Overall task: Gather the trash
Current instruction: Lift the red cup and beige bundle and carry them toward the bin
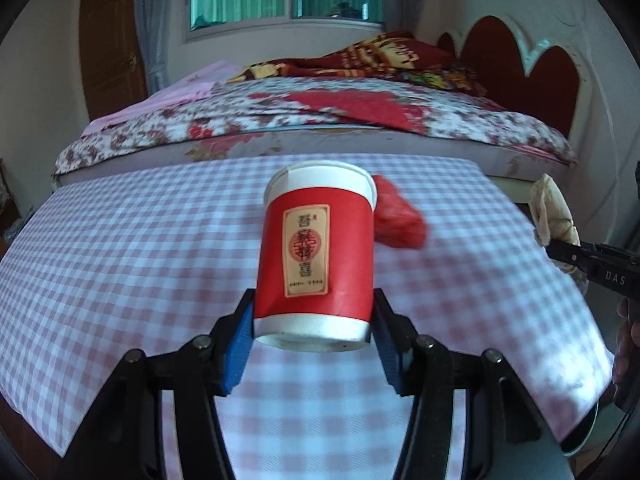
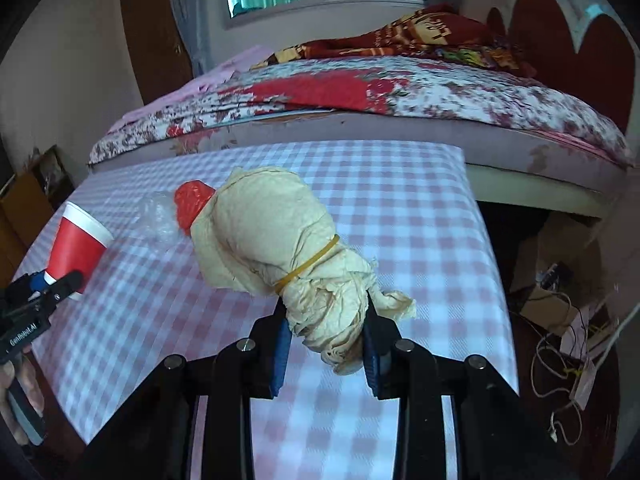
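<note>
A red paper cup (image 1: 316, 256) with a white rim and a beige label hangs tilted above the table, my left gripper (image 1: 314, 312) shut on its lower part. The right wrist view shows that cup (image 2: 78, 248) at the far left in the left gripper (image 2: 44, 284). My right gripper (image 2: 326, 320) is shut on the tail of a beige crumpled paper bundle (image 2: 276, 240) tied with a rubber band. That bundle (image 1: 554, 212) shows at the right edge of the left wrist view. A red crumpled plastic wad (image 1: 400, 220) (image 2: 192, 204) lies on the table beside some clear plastic (image 2: 158, 220).
The table wears a pink-and-white checked cloth (image 1: 120, 240) (image 2: 400, 240). A bed with a floral cover (image 1: 320, 112) runs along its far edge. On the floor to the right lie a cardboard box (image 2: 548, 304) and loose cables (image 2: 560, 392).
</note>
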### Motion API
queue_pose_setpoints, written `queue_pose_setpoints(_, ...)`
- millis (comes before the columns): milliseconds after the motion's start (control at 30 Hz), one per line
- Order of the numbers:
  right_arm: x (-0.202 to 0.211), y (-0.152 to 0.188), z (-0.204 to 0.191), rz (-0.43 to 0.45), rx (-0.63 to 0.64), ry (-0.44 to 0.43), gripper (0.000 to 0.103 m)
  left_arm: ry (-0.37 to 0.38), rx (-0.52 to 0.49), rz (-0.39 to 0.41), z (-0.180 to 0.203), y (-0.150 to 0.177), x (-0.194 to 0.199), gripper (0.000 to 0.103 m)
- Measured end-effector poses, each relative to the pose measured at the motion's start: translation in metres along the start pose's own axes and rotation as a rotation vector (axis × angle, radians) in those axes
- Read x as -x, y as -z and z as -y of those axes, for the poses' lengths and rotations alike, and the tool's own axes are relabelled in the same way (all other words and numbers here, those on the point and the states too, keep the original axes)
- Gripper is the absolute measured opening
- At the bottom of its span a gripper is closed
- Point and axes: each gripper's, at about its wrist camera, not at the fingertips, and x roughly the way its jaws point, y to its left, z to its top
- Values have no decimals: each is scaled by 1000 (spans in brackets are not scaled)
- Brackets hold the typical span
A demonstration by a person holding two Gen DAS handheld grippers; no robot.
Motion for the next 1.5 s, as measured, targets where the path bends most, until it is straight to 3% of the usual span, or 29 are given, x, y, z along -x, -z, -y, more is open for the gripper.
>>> queue_pose_setpoints(300, 57, 30, 20, 40, -42, 6, 32, 51, -26, 22, 44, 13, 37, 55)
queue_pose_setpoints(733, 122, 53, 24, 120, -68, -8, 32, 95, -53, 56, 75, 26, 76, 55)
queue_pose_setpoints(1500, 207, 103, 61, 206, -158, 53, 32, 226, -136, 84, 152, 47, 111, 55)
